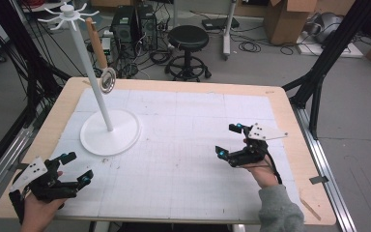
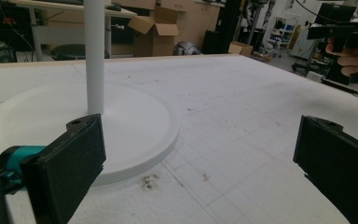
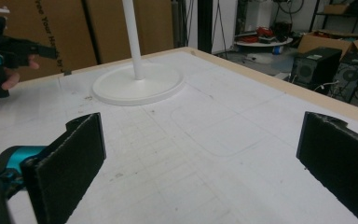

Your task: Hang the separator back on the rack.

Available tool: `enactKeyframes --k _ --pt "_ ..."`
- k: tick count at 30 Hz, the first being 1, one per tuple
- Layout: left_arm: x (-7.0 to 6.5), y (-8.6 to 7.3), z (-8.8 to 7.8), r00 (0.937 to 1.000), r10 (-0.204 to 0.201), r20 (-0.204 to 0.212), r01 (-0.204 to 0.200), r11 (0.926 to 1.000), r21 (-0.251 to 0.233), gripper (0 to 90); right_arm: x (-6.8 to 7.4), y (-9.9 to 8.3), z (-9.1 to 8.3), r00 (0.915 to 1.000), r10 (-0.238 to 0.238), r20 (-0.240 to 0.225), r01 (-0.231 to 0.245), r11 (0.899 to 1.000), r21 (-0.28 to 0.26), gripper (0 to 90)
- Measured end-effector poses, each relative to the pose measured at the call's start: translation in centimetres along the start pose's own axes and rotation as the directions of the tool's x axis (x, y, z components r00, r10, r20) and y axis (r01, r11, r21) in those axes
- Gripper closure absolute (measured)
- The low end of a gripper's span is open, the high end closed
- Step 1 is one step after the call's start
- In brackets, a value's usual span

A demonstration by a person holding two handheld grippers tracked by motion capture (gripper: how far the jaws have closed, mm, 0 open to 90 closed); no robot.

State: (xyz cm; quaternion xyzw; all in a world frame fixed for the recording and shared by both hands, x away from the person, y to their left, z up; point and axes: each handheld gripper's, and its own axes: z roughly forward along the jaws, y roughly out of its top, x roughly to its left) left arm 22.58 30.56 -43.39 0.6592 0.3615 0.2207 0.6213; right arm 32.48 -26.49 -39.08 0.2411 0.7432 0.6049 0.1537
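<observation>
Fingers of the left gripper (image 1: 72, 170) and the right gripper (image 1: 228, 140) spread wide and released, grasping nothing, both low over the white tabletop (image 1: 198, 159) near its front edge, well apart from each other. Nearest the left fingers, the white stand (image 1: 110, 131): round base flat, pole upright, long axis vertical, with a wooden-handled strainer (image 1: 107, 79) hanging tilted against it. Wide open room between base and right gripper; only "Your Ma" legible on the cardboard (image 3: 51, 32) behind.

This is a lab or workshop: a plywood table (image 1: 290, 121) with a gridded white mat stands inside a black metal frame (image 1: 335, 46), with cables, computer towers (image 1: 134, 26), a stool (image 1: 188, 41) and cardboard boxes (image 1: 285, 19) on the grey floor.
</observation>
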Motion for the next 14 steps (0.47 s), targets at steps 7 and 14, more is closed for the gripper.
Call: enactKeyframes --k 7,14 --pt "0.1 0.2 0.5 1.0000 0.003 0.002 -0.003 1.0000 -0.002 2.6 -0.2 -1.4 -2.2 0.9996 0.005 0.026 -0.005 1.000 -0.003 0.4" --pt "0.5 0.2 0.7 0.9999 -0.014 -0.004 0.014 0.9998 -0.017 2.6 -0.6 -2.3 -3.1 0.9976 0.047 0.051 -0.046 0.999 -0.012 0.4"
